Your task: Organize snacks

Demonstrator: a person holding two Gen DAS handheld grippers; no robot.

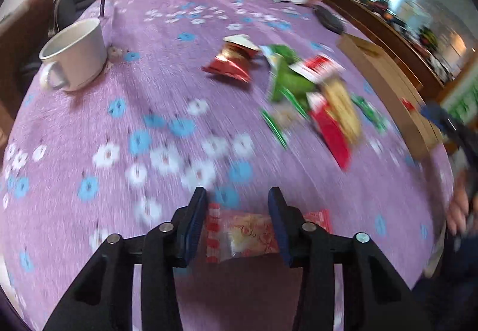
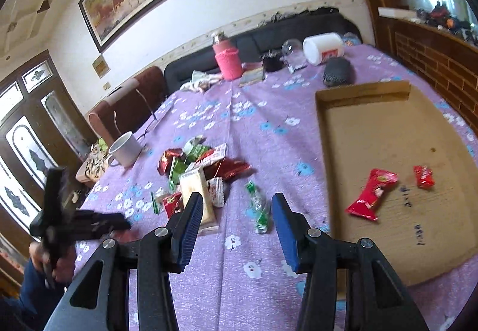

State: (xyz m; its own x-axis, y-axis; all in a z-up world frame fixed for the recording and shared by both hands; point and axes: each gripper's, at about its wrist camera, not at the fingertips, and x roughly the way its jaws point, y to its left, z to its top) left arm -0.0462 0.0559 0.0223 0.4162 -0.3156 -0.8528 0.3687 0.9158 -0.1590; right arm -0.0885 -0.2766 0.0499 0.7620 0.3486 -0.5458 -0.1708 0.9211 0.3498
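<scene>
My left gripper (image 1: pixel 237 193) is shut on a red-and-white snack packet (image 1: pixel 242 235) with a pale yellow middle, held just above the purple flowered tablecloth (image 1: pixel 119 128). A loose pile of red, green and yellow snack packets (image 1: pixel 298 86) lies ahead to the right. In the right wrist view my right gripper (image 2: pixel 236 199) stands open and holds nothing. A green packet (image 2: pixel 258 208) lies on the cloth below its gap, apart from the fingers. The pile (image 2: pixel 194 169) is to its left. A flat cardboard tray (image 2: pixel 373 128) on the right holds a long red packet (image 2: pixel 372 195) and a small red one (image 2: pixel 423 177).
A white mug (image 2: pixel 125 149) stands at the table's left edge. At the far end are a pink knitted bottle (image 2: pixel 228 61), a white jar (image 2: pixel 322 47), a clear glass (image 2: pixel 291 50) and a dark pouch (image 2: pixel 337 71). A hand (image 2: pixel 56 265) holds the left tool.
</scene>
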